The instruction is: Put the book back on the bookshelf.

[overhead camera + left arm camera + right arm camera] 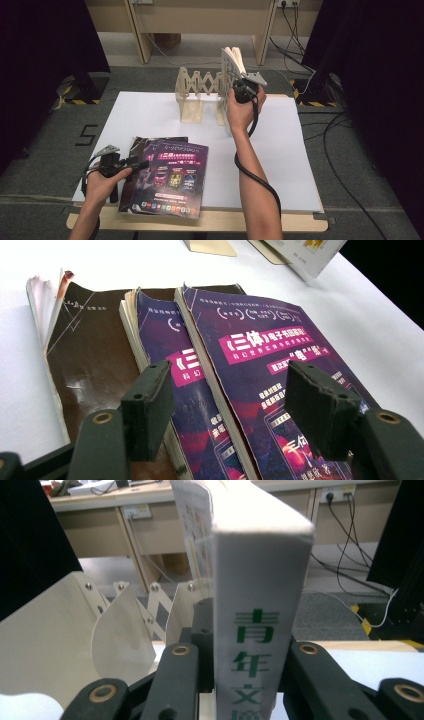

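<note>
R gripper (239, 80) is clamped on the white book (260, 610), held upright btwn its jaws above the wooden rack (197, 95), w/ L gripper (230, 410) open over the purple books (260, 370).

books (167, 177) before rack (200, 95) (on table (280, 150))

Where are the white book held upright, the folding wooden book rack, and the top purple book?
white book (257, 610), right gripper view, spine
folding wooden book rack (192, 95), high view, left panel
top purple book (177, 175), high view, cover
</note>
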### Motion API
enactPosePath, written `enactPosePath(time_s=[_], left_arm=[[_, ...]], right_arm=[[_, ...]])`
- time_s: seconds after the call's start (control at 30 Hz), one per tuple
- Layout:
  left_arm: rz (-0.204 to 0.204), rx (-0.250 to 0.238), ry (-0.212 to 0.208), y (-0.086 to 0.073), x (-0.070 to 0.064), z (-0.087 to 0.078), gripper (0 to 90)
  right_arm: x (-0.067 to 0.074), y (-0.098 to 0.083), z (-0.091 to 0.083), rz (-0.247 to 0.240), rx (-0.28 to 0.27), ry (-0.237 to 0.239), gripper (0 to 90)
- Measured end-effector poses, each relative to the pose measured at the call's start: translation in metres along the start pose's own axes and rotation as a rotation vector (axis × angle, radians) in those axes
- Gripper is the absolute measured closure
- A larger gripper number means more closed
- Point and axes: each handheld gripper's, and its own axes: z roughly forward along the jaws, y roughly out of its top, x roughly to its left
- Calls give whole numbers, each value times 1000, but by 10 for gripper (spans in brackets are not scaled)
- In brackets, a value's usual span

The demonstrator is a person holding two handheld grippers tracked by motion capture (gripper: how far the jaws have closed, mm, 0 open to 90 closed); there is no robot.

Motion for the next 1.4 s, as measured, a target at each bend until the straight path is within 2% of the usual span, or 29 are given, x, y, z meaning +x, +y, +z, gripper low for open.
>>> enactPosePath(time_s=[0.17, 0.2, 0.27, 0.4, 0.5, 0.67, 0.83, 1.2, 1.4], left_arm=[[-4, -4, -1, 0, 1, 0, 351], [-4, -4, -2, 0, 0, 0, 351], [0, -2, -2, 0, 0, 0, 351], [-1, -4, 0, 0, 0, 0, 352], [1, -1, 0, -1, -1, 2, 352], [5, 0, -5, 0, -3, 1, 352], [8, -1, -5, 0, -4, 1, 352], [11, 3, -8, 0, -6, 2, 352], [12, -1, -8, 1, -7, 1, 352]], right_arm=[[4, 3, -5, -9, -62, -10, 749], [4, 3, -5, -9, -62, -10, 749], [4, -3, -3, -38, -73, -26, 748], [3, -15, 0, -36, -71, -30, 747], [4, -20, 0, -62, -75, -37, 742], [-1, -18, -5, -84, -60, 3, 694], [-5, -14, -12, -68, -54, 27, 647], [-9, -13, -17, -70, -8, 38, 587], [-13, -20, -17, -60, 33, 42, 576]])
